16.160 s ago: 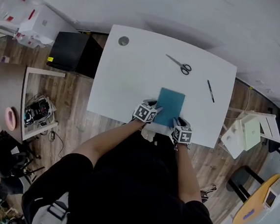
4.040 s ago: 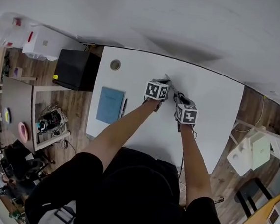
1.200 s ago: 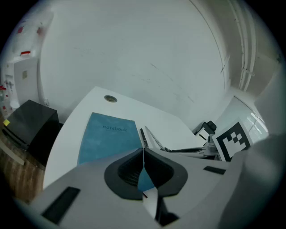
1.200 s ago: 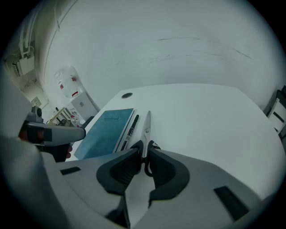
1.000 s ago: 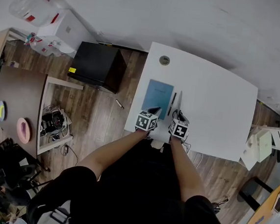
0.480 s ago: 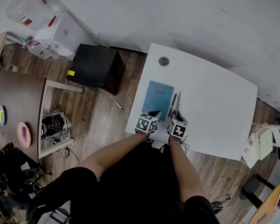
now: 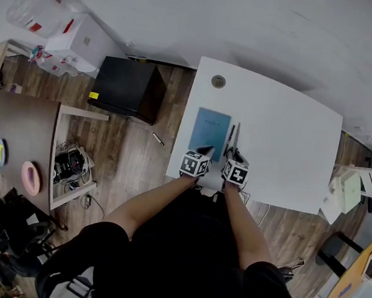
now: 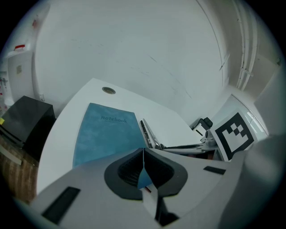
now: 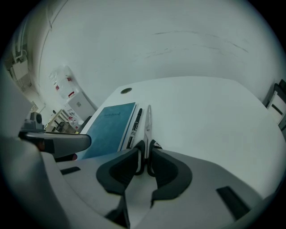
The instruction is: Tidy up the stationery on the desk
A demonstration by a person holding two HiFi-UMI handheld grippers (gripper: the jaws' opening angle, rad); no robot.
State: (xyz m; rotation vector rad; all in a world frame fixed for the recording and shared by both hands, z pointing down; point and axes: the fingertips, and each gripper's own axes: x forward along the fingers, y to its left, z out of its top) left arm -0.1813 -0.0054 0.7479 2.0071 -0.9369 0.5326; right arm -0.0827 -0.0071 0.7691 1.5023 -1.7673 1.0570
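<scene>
While your right gripper clamps the scissors, laid beside the pen and notebook at the desk's left end, your left gripper hangs closed over the notebook's near edge; only letting go seems left.

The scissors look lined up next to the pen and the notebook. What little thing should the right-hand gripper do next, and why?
Probably open its jaws and let go. The right gripper is closed on the scissors near their handles. The scissors seem to lie flat on the desk, blades parallel to the pen beside the notebook, so nothing seems left to adjust.
</scene>
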